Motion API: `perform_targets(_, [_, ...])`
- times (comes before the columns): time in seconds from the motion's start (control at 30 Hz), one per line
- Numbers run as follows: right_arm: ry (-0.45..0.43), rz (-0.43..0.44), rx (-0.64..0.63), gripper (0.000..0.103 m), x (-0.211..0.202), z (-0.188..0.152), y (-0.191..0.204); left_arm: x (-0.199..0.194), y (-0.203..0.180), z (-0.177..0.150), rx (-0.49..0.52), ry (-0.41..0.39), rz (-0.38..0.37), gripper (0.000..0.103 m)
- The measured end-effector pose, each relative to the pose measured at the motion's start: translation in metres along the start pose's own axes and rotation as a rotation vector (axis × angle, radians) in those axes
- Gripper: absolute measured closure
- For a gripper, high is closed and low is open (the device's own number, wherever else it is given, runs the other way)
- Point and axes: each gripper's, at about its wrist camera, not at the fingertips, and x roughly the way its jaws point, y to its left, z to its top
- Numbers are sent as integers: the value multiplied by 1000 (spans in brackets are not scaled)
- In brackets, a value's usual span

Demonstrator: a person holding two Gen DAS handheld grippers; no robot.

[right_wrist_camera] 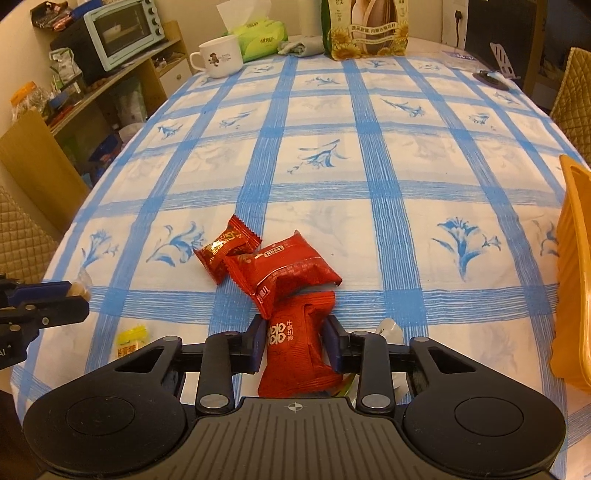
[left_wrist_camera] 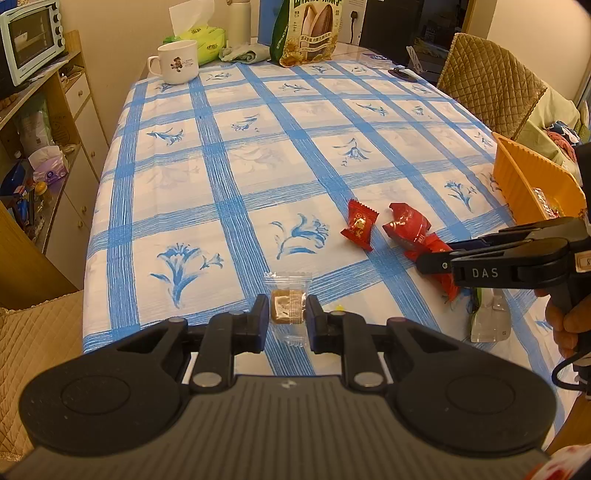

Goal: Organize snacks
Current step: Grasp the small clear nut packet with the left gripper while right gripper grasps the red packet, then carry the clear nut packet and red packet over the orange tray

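Note:
In the left wrist view my left gripper is shut on a clear-wrapped brown candy just above the tablecloth. Two red snack packs lie to its right. My right gripper reaches in from the right over a third red pack. In the right wrist view my right gripper has its jaws pressed against both sides of that red pack. The other red packs lie just beyond it. An orange basket stands at the table's right edge; it also shows in the right wrist view.
A yellow candy and a clear wrapper lie near the front edge. At the far end stand a white mug, a green tissue pack and a sunflower-seed bag. Quilted chairs flank the table.

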Motion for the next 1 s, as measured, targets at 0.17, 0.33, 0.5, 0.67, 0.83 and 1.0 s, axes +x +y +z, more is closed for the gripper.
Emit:
perform_targets(0.17, [0, 2, -14, 72, -1, -1, 1, -1, -4, 0, -6, -1, 1, 84])
perform_targets(0.33, [19, -39, -122, 71, 1, -4, 15, -9, -7, 0, -5, -16, 10, 84])
perform_targets(0.5, [11, -28, -158, 73, -2, -12, 19, -17, -7, -4, -12, -23, 19, 84])
perform_targets(0.67, [22, 10, -147, 76, -10, -17, 20, -22, -10, -10, -24, -22, 22, 84])
perform_targets(0.83, [11, 55, -112, 76, -26, -19, 19, -31, -15, -11, -26, -37, 24, 84])
perform_targets(1.0, [-17, 96, -76, 76, -49, -17, 13, -43, -22, -7, -18, -64, 23, 84])
